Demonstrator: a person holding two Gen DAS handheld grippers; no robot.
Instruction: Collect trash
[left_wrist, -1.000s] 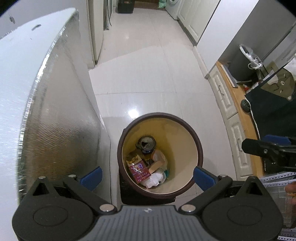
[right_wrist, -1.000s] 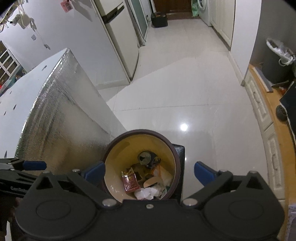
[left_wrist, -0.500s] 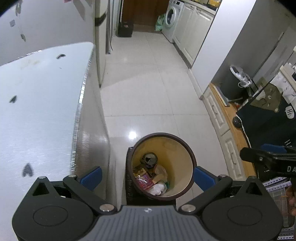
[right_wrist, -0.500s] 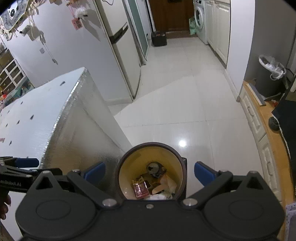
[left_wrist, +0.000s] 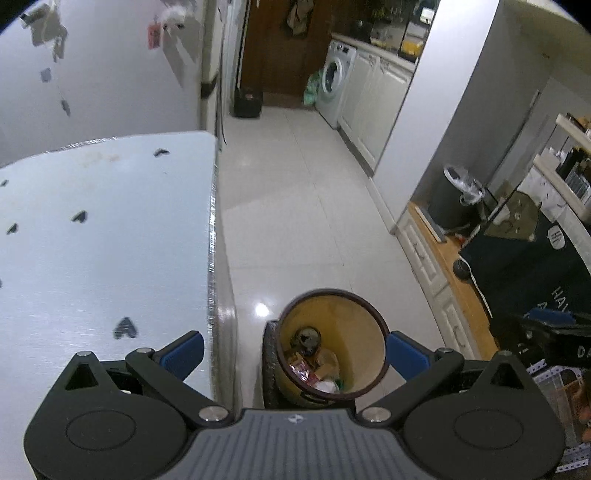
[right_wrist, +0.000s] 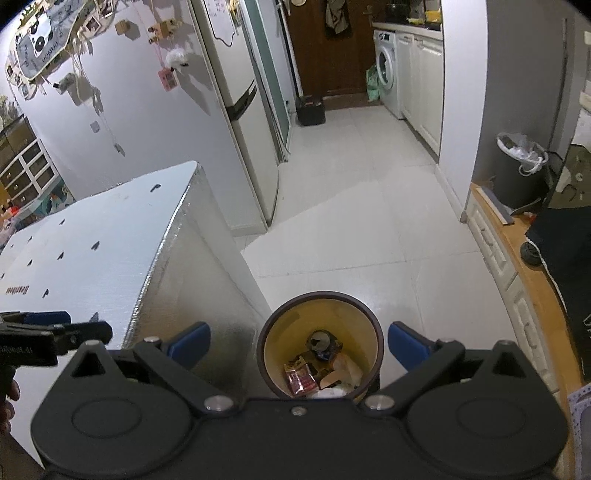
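Observation:
A round brown bin (left_wrist: 369, 314) with a yellow inside stands on the floor beside the silver table. It holds a crushed can (right_wrist: 323, 341), a red packet (right_wrist: 301, 380), and paper scraps (left_wrist: 327, 386). My left gripper (left_wrist: 293, 350) hangs high above the bin, open, nothing between its blue-tipped fingers. My right gripper (right_wrist: 299, 341) is also open and empty above the bin (right_wrist: 373, 325). The right gripper's side shows at the right edge of the left wrist view, and the left gripper's side at the left edge of the right wrist view.
The silver table (left_wrist: 96, 251) with small dark marks fills the left. White tiled floor (left_wrist: 295, 192) runs back to a washing machine (left_wrist: 334, 83) and a fridge (right_wrist: 236, 96). On the right stand white drawers (right_wrist: 495, 251), a wooden top and a dark lined bin (right_wrist: 519, 170).
Both grippers have risen and tilted up from the bin, so it looks smaller and more of the room and table top shows. Both stayed open and empty.

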